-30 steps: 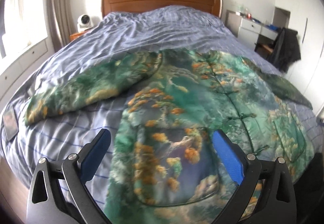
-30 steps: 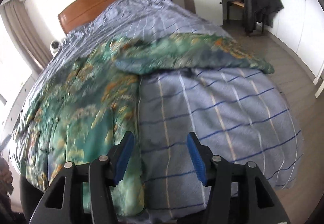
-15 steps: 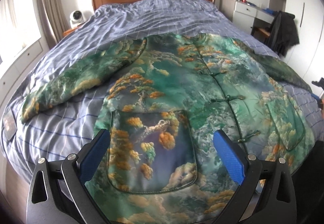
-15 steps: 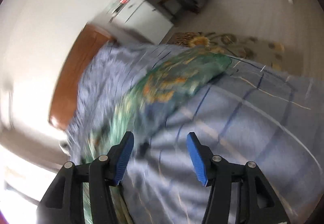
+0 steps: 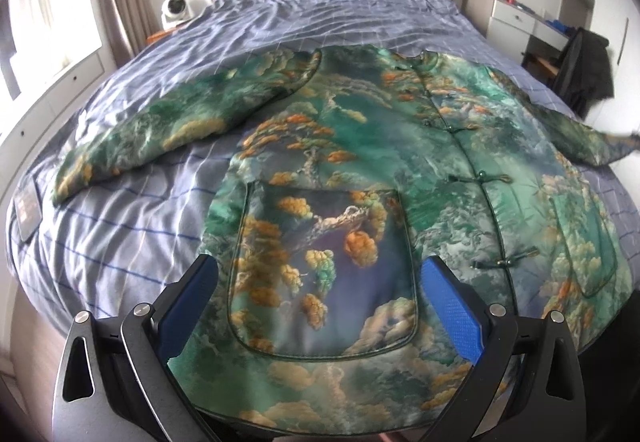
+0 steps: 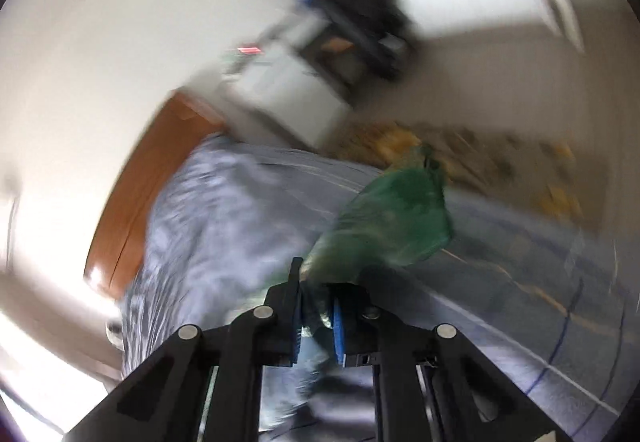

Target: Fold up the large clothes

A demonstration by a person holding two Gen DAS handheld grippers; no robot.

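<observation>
Our left gripper (image 5: 316, 306) hangs level with its blue pads spread wide apart. Our right gripper (image 6: 317, 316) is rolled sideways, its pads pinched close on green fabric (image 6: 384, 226).

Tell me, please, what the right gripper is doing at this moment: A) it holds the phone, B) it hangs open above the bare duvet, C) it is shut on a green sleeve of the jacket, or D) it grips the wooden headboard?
C: in the right wrist view the right gripper has its blue pads pressed together on green fabric, the sleeve of the jacket, while the left gripper is open.
</observation>
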